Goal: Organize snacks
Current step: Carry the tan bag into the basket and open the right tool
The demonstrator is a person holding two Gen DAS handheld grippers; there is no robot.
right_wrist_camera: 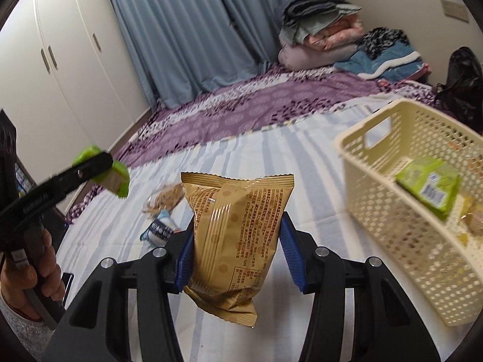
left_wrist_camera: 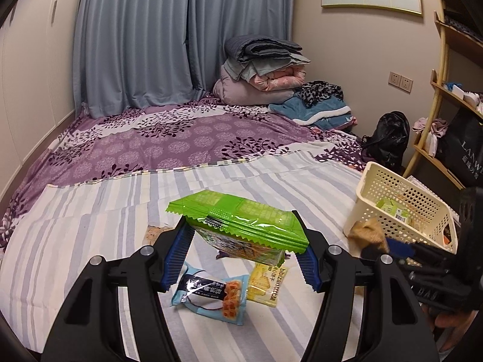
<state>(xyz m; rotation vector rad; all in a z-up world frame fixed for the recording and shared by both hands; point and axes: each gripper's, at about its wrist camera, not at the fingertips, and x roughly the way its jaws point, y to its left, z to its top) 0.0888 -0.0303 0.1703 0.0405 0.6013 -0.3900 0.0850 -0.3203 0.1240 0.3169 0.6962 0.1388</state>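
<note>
Left tool (left_wrist_camera: pixel 241 253) clamps green snack bag (left_wrist_camera: pixel 241 226), lifted off the bed (left_wrist_camera: pixel 90 226); blue packet (left_wrist_camera: pixel 211 295) and yellow packet (left_wrist_camera: pixel 265 283) lie below it. Right tool (right_wrist_camera: pixel 238 253) pinches tan snack bag (right_wrist_camera: pixel 235 235) upright. Cream basket (right_wrist_camera: pixel 392 226) sits to its right, green pack (right_wrist_camera: pixel 428 187) inside.

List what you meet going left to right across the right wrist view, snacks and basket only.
green snack pack held by the left gripper → blue packet lying on the bed → tan snack bag in the right gripper → cream basket
</note>
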